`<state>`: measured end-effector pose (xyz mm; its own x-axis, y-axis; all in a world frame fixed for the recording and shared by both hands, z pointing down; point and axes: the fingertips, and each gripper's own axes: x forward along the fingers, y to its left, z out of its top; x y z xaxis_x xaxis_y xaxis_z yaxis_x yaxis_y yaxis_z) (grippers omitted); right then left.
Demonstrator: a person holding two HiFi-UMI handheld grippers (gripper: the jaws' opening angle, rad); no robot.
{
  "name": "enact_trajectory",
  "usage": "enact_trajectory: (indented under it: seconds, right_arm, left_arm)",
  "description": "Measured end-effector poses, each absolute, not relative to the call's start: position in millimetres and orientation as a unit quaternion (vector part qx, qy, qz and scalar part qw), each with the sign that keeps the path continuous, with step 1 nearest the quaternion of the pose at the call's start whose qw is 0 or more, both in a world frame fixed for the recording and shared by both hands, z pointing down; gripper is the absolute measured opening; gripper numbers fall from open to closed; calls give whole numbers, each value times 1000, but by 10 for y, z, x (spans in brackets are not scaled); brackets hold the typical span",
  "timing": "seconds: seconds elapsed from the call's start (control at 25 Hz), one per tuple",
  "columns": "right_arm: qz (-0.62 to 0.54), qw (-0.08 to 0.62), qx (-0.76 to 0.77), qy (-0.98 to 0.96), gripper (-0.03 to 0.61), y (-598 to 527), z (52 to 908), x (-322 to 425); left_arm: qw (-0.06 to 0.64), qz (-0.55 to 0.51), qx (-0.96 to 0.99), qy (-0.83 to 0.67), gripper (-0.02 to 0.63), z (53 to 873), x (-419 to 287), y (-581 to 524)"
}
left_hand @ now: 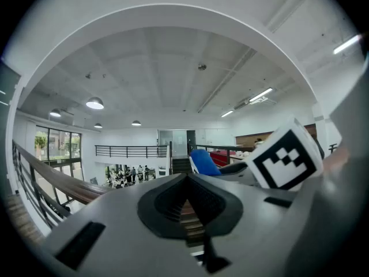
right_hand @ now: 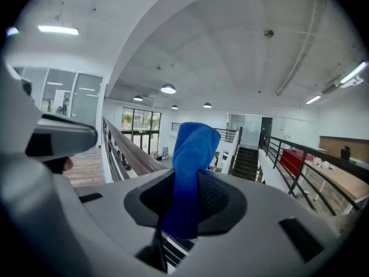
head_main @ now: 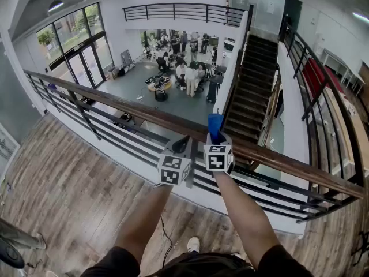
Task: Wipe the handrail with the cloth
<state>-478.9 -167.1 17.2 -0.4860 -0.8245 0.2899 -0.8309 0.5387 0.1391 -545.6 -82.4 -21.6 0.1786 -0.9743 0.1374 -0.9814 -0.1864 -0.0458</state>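
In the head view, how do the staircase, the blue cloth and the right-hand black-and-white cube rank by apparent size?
1. staircase, though far away.
2. black-and-white cube, close to the camera.
3. blue cloth, only partly showing above the cube.

No legible text, brand or number was visible anywhere. Only coded square markers showed, on the left cube (head_main: 174,169) and right cube (head_main: 218,157).

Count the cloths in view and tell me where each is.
1. The blue cloth is clamped upright in the right gripper, by the wooden handrail. No other shows, though one could be hidden.
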Motion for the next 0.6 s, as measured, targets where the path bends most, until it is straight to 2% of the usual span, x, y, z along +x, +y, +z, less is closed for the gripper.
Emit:
enact_trajectory:
  seconds: [0.32, 0.6]
  right_arm:
    - [38, 257, 495, -829, 110, -1992, 606, -4863]
    - [58, 250, 501, -826, 110, -1951, 650, -4742]
  left_arm:
    - [78, 92, 751, -649, 3, 291, -5571, -706]
    - [77, 107, 748, -650, 3, 299, -5540, -656]
